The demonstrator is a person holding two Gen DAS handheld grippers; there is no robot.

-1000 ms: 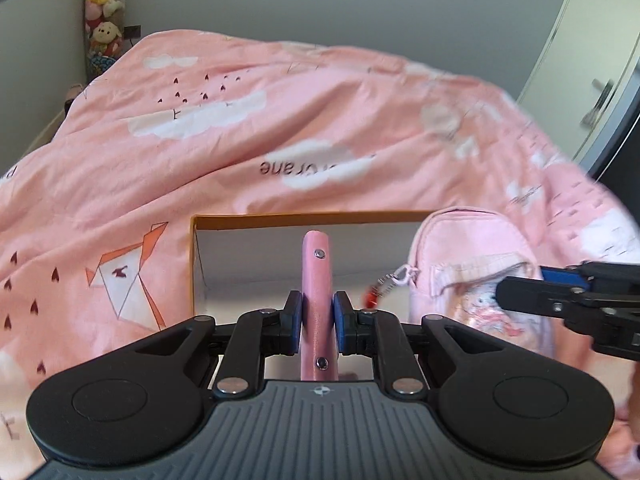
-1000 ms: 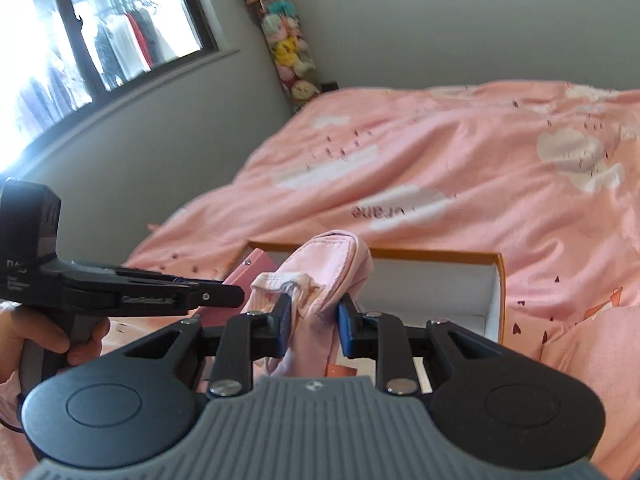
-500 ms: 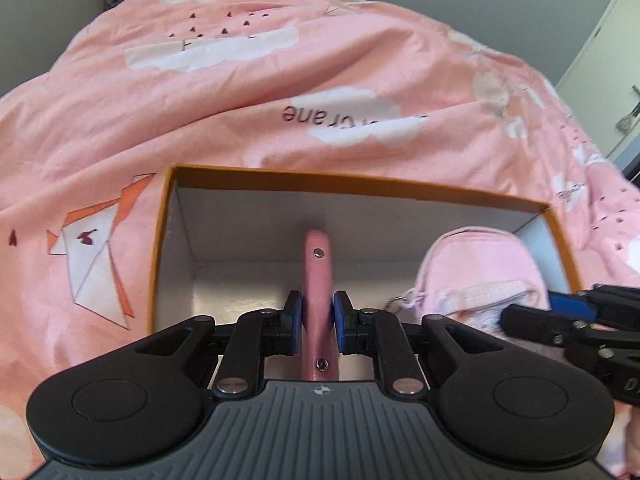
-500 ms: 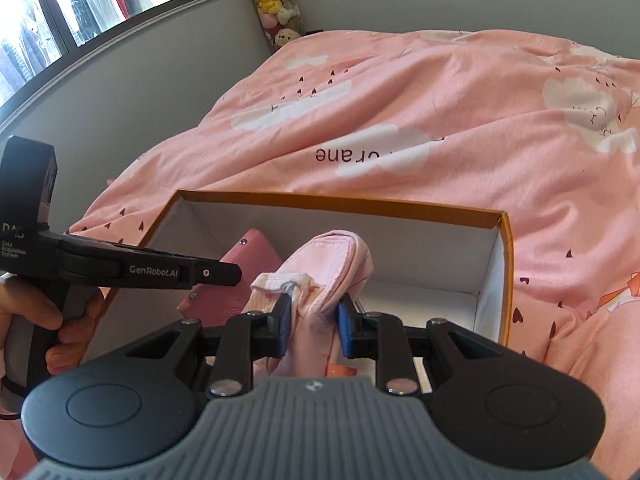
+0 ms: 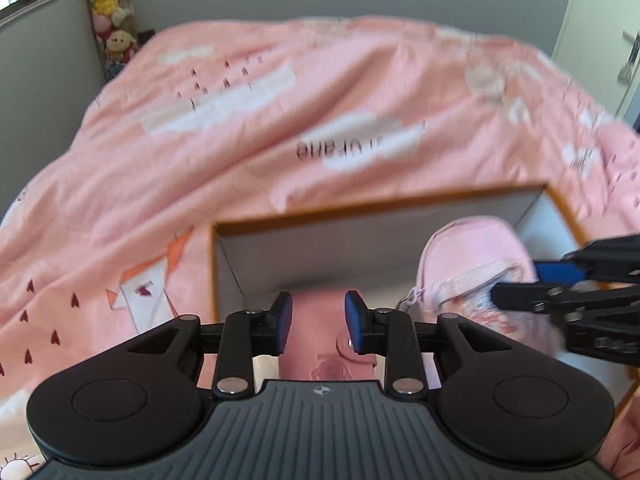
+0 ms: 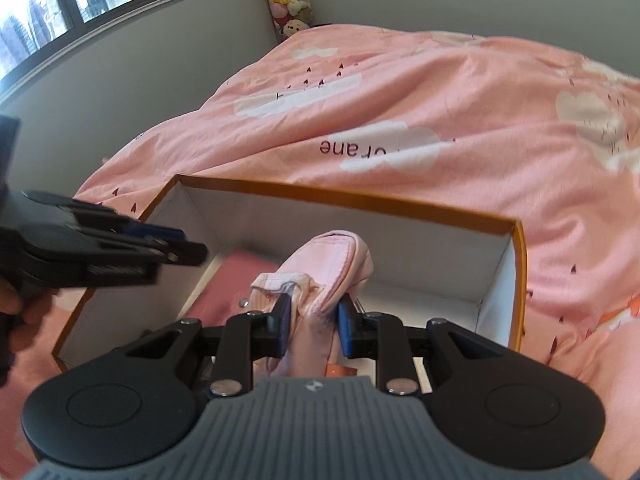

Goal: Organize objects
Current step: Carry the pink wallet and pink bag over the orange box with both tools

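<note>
the near end of the pink wallet is hidden by the left gripper, parted wide over it. it lies flat in the box, long axis toward 12 o'clock. the pink backpack, at 2 o'clock, is clamped by the right gripper.

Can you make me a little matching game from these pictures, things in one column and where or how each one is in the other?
Things:
1. pink wallet
2. pink backpack
3. left gripper
4. box

States:
a. open, gripping nothing
b. lying flat on the box floor
c. resting on the pink bedspread
d. pinched in the right gripper

Pairs: 1-b, 2-d, 3-a, 4-c
</note>
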